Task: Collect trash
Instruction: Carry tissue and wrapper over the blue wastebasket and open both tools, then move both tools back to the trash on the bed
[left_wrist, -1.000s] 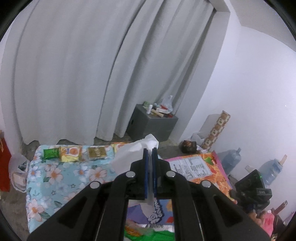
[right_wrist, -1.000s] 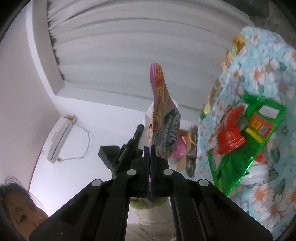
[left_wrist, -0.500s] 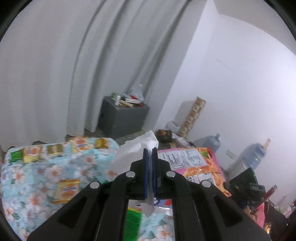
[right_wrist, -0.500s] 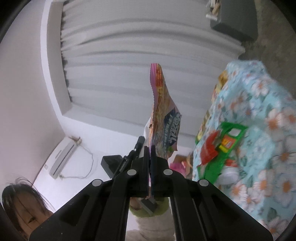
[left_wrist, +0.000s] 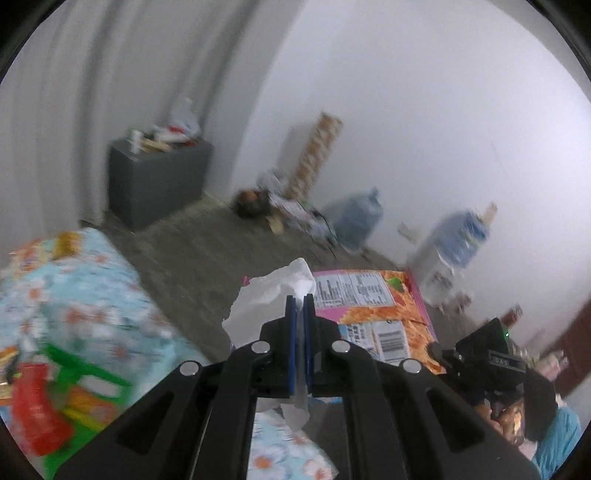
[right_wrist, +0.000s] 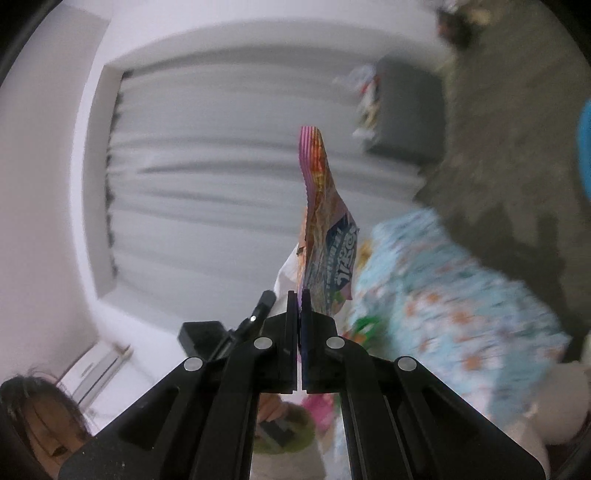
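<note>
Between the left gripper (left_wrist: 300, 295) jaws sits a crumpled white tissue (left_wrist: 271, 295), clenched tight; it sticks out past the tips toward the upper left and a strip of it hangs down behind the pads. Right gripper (right_wrist: 299, 293) is clamped on a pink-and-orange snack wrapper (right_wrist: 325, 221), pinched at its lower edge; wrapper stands up edge-on from the tips, blue logo facing right. Left wrist view shows that same wrapper (left_wrist: 373, 310) just right of the tissue, back side up, nutrition panel and barcode readable as shapes only, with the right gripper's black body at the lower right. Both items are held off the floral tablecloth (left_wrist: 74, 288), which fills the left side of that view with its near corner under the left gripper. A green-and-red package (left_wrist: 48, 398) lies on the cloth near the cloth's left edge, heavily blurred. Background: grey cabinet (left_wrist: 159, 181) with clutter on top against the curtain (left_wrist: 92, 92), two water jugs (left_wrist: 356, 218) on the floor by the white wall. Right wrist view catches the tablecloth at right, blurred, and a person's hair at the bottom left corner.
</note>
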